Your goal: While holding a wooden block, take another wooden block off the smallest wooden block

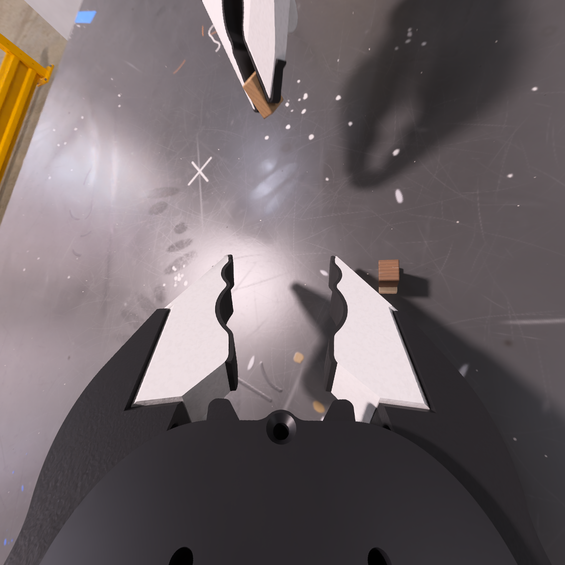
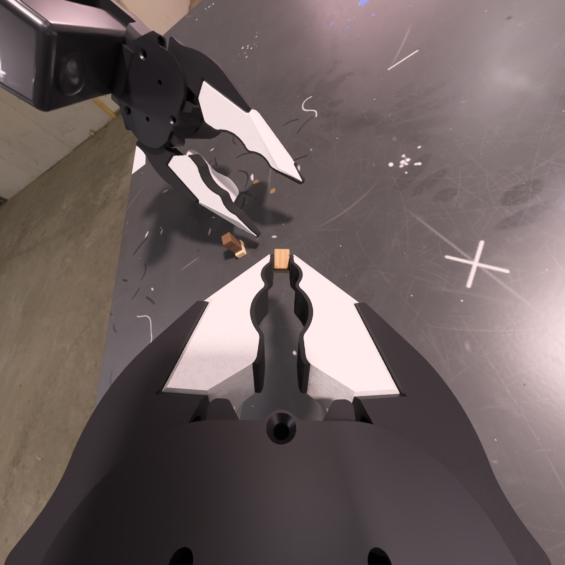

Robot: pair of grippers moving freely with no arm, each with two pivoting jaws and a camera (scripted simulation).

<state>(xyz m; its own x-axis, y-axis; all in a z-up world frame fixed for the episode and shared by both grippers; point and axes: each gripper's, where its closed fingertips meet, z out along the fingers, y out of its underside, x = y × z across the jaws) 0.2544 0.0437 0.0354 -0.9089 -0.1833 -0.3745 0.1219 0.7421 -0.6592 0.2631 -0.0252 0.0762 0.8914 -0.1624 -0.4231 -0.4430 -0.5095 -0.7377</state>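
The right gripper (image 2: 281, 260) has its fingers closed on a light wooden block (image 2: 281, 259), held above the scratched grey bench (image 2: 428, 183). The left gripper (image 1: 281, 260) hangs with fingers spread and empty. Just right of its fingertips, a dark block (image 1: 388, 270) sits on the smallest pale block (image 1: 388, 289).

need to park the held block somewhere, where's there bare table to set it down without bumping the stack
Bare table lies around the white chalk cross, on the right gripper's right side, away from everything. It is crowded near the table's edge: there the dark wooden block sits on the smallest wooden block, with the open left gripper just above them. The light wooden block is in the right gripper.
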